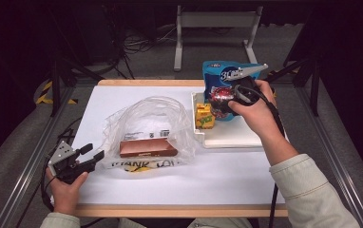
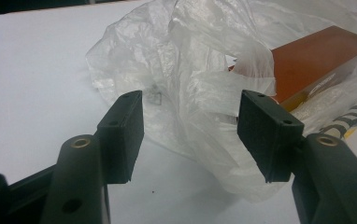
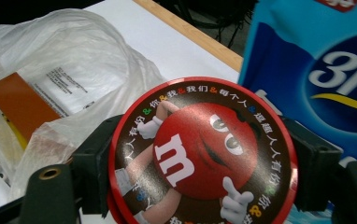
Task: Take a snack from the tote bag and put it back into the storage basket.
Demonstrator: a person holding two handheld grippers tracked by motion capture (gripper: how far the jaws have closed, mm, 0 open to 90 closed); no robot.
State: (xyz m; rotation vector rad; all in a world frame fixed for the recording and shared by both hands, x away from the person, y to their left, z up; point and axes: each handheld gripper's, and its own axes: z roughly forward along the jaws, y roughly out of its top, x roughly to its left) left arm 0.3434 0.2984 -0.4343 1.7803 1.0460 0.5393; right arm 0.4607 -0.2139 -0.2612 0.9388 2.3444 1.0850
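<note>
Flanking candy tin (image 3: 202, 154): blue pouch (image 3: 317, 70), bag (image 3: 74, 60).

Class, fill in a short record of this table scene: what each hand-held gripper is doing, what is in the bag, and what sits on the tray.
right hand-held gripper: shut on round candy tin, above the white tray
left hand-held gripper: open, at the edge of the clear plastic bag
in bag: brown box
on tray: yellow carton, blue pouch
</note>
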